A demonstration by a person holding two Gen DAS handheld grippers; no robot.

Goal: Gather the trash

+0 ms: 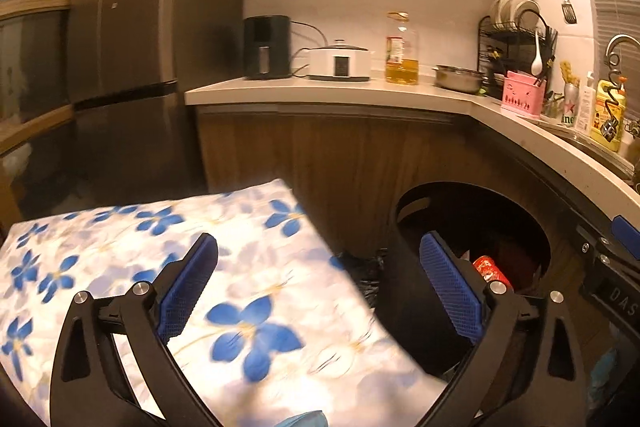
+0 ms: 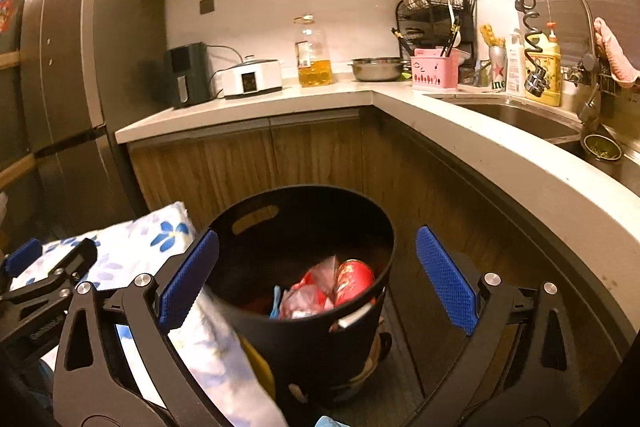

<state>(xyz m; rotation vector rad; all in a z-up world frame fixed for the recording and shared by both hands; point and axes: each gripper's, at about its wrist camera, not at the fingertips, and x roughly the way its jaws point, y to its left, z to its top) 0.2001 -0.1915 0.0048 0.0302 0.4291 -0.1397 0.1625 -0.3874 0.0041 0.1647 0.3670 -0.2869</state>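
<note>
Both pairs of jaws spread wide, nothing pressed between the blue pads.

Left gripper [image 1: 318,281]: open above a surface covered with a white cloth with blue flowers [image 1: 120,251]; one finger over the cloth, the other over the edge of the black bin [image 1: 412,227]. Cloth blurred in this view. Right gripper's tip visible at the far right edge of the same view.

Right gripper [image 2: 318,279]: open, jaws standing on both sides of the black bin [image 2: 304,331], seen from above and a little behind. No contact visible between pads and bin wall. Left pad close to the hanging corner of the flowered cloth [image 2: 208,339]; touching or not, cannot tell.

Trash: already inside the bin, near the bottom. Red can [image 2: 354,281] lying against the right inner wall, crumpled red and white wrappers [image 2: 310,293] just beside it on the left, a small blue piece at the left of the pile. Same red can [image 1: 492,269] partly seen in the left view, behind the right finger.

Bin on the floor, in the corner of the wooden lower cabinets, just beside the cloth-covered surface. Oval handle hole in the far wall of the bin.

On the worktop [image 2: 256,107] behind: black air fryer, white cooker with glass lid, oil bottle [image 2: 314,57], steel bowl, pink holder, dish rack. Sink and curved tap to the right. Dark fridge [image 2: 72,67] on the left.
</note>
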